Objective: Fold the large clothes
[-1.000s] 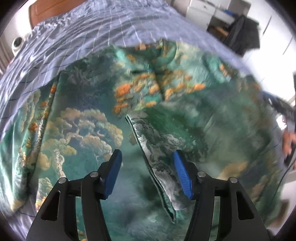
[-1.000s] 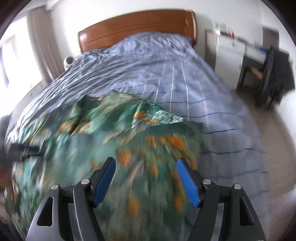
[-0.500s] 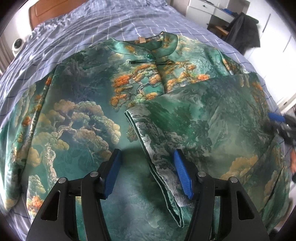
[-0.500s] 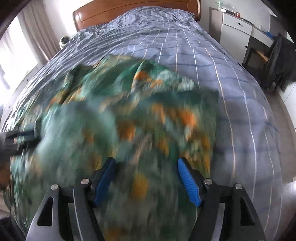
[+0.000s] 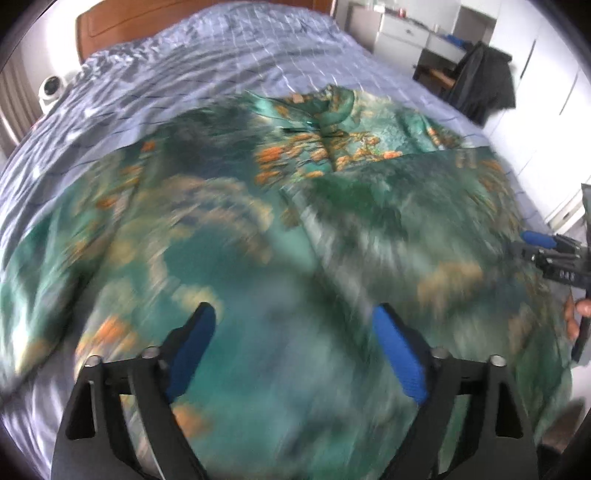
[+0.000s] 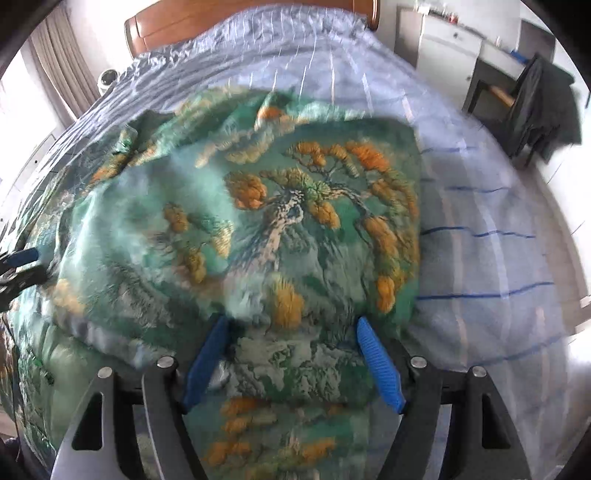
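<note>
A green silk garment [image 5: 207,221] printed with orange pines lies spread on the bed, collar [image 5: 325,107] toward the headboard. Its right side is folded over onto the middle [image 6: 295,206]. My left gripper [image 5: 295,332] hovers above the garment's lower middle. Its jaws are opening wide and nothing is between them. My right gripper [image 6: 293,354] hangs low over the folded panel's near edge. Its jaws are opening too, with cloth lying under and between the pads, which do not press on it. Each gripper shows in the other's view: the right gripper [image 5: 543,251], the left gripper [image 6: 18,258].
The bed cover [image 6: 480,229] is blue-grey with a line check, and a wooden headboard [image 6: 221,18] stands at the far end. A chair draped in dark clothing [image 6: 539,107] and white drawers [image 6: 443,40] stand to the right. A small white round device [image 5: 50,90] sits by the bed's left.
The folded right panel has settled flat on the garment. My left gripper's jaws have spread wider and it has drawn back. My right gripper has sunk closer to the cloth.
</note>
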{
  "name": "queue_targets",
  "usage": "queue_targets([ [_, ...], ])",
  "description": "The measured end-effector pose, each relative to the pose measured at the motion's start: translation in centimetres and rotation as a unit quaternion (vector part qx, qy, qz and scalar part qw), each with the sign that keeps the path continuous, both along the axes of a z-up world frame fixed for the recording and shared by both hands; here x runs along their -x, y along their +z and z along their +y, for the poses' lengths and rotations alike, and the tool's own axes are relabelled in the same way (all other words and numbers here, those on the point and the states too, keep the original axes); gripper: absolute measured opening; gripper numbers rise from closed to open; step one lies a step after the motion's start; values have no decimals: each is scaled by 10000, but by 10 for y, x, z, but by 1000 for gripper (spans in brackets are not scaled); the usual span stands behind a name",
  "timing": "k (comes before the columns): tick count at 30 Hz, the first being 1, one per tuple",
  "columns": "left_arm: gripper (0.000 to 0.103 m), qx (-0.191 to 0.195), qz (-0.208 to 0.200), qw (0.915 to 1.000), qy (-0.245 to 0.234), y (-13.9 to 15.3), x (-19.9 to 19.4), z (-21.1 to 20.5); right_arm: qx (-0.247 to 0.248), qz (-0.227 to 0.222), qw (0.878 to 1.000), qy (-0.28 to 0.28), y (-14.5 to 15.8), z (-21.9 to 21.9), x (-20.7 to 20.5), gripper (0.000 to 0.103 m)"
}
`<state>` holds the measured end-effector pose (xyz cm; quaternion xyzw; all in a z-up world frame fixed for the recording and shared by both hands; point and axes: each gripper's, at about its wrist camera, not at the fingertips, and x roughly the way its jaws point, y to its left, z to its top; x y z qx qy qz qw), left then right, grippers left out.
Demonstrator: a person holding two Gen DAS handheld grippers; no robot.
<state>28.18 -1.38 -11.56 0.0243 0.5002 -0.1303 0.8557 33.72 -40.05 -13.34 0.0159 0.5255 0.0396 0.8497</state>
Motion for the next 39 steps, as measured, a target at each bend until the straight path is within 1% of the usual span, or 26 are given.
queue_targets([
  [3,95,1,-155,9995,280,11,36,45,19,-185,9998,-92,20,1,28,79],
  [7,96,-54,-188,9937,1102,12,71,130,-296,-461,9985,-67,48,10,74,79],
  [9,96,12,-175,9877,1556,10,77,170,-401,-571,9976,-48,56,19,95,79],
  [12,96,648,-88,9664,2486,0,85,247,-478,-682,9965,53,65,36,117,79],
  [13,96,971,-94,9549,2803,-3,89,273,-475,-705,9963,87,64,43,119,79],
  [14,96,1312,-105,9392,3171,-8,92,302,-432,-758,9961,156,68,52,126,79],
  [15,96,1473,-115,9303,3357,-12,94,318,-381,-802,9958,203,71,60,128,79],
  [17,96,1809,-125,9080,3776,-24,93,353,-270,-907,9948,383,77,75,135,79],
  [18,96,2027,-107,8906,4070,-33,93,372,-231,-950,9942,444,79,79,137,79],
  [19,96,2256,-82,8757,4268,-41,90,387,-177,-1013,9933,520,83,85,140,79],
  [20,96,2455,-52,8635,4405,-49,89,398,-136,-1066,9925,587,87,91,142,79],
  [21,96,2670,-40,8446,4641,-57,87,413,-114,-1097,9919,635,90,95,144,79],
  [22,96,2831,-119,8294,4815,-62,86,423,-106,-1118,9912,702,93,101,146,79],
  [23,96,2899,-229,8187,4951,-63,84,430,-110,-1131,9906,757,95,105,147,79],
  [24,95,2896,-311,8117,5062,-63,84,433,-115,-1138,9902,800,96,109,148,79],
  [25,85,2852,-397,8058,5175,-61,82,435,-118,-1136,9897,866,98,114,149,79],
  [26,58,2745,-498,8021,5280,-58,82,434,-120,-1128,9892,925,98,118,152,79],
  [27,39,2554,-544,8032,5354,-53,81,433,-127,-1121,9889,971,98,121,154,79],
  [28,13,2463,-558,8074,5332,-50,79,430,-137,-1113,9884,1025,98,124,157,79],
  [29,11,2352,-580,8152,5261,-44,77,425,-141,-1110,9880,1061,98,126,160,79],
  [31,9,1580,-813,8442,5057,-18,75,405,-131,-1106,9878,1085,96,129,165,79],
  [32,9,1028,-999,8643,4821,3,70,384,-125,-1102,9879,1086,95,130,167,79],
  [33,9,762,-1111,8729,4688,15,69,375,-130,-1105,9879,1076,94,131,169,79],
  [35,9,-110,-1678,8986,4053,61,61,322,-175,-1107,9883,1034,94,128,172,79],
  [38,9,-837,-2356,9197,3027,112,59,247,-233,-1164,9886,927,97,122,174,79],
  [39,9,-987,-2496,9239,2726,122,55,224,-239,-1205,9885,883,99,120,175,79],
])
